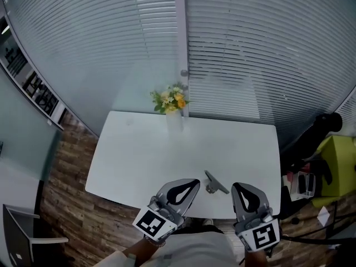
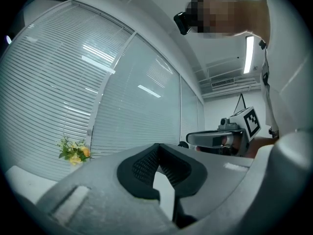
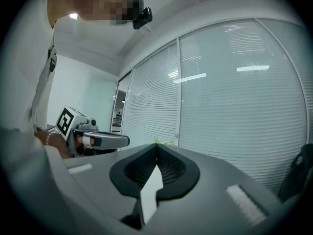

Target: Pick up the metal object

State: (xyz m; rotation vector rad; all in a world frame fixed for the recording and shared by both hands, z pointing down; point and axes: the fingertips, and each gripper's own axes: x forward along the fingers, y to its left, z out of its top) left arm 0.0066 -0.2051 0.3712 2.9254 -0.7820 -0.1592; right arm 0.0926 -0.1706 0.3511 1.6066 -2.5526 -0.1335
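The small grey metal object [image 1: 214,183], a slim bar on what looks like a round stub, is lying on the white rectangular table [image 1: 144,149] close to its near edge; it is sitting between the two grippers and touching neither. The left gripper [image 1: 194,182] is hovering just beside it on one side, and the right gripper [image 1: 236,187] is hovering near it on the other; both are pointing level across the table towards the slatted blinds. In the left gripper view the left gripper's [image 2: 157,146] jaws are meeting at their tips with nothing between them; in the right gripper view the right gripper's [image 3: 157,146] jaws are likewise pressed together and carrying nothing. Neither gripper view is showing the object, since each is looking over it. A small bunch of yellow and white flowers [image 1: 170,100] is standing at the far edge of the table, well apart from the work.

Judging from this, the approach is the step in hand and the pick-up is not yet begun; the next move is calling for one gripper to spread its jaws, tip down towards the tabletop and line up across the slim bar before closing. The low, thin shape is likely making a clean pinch fiddly.
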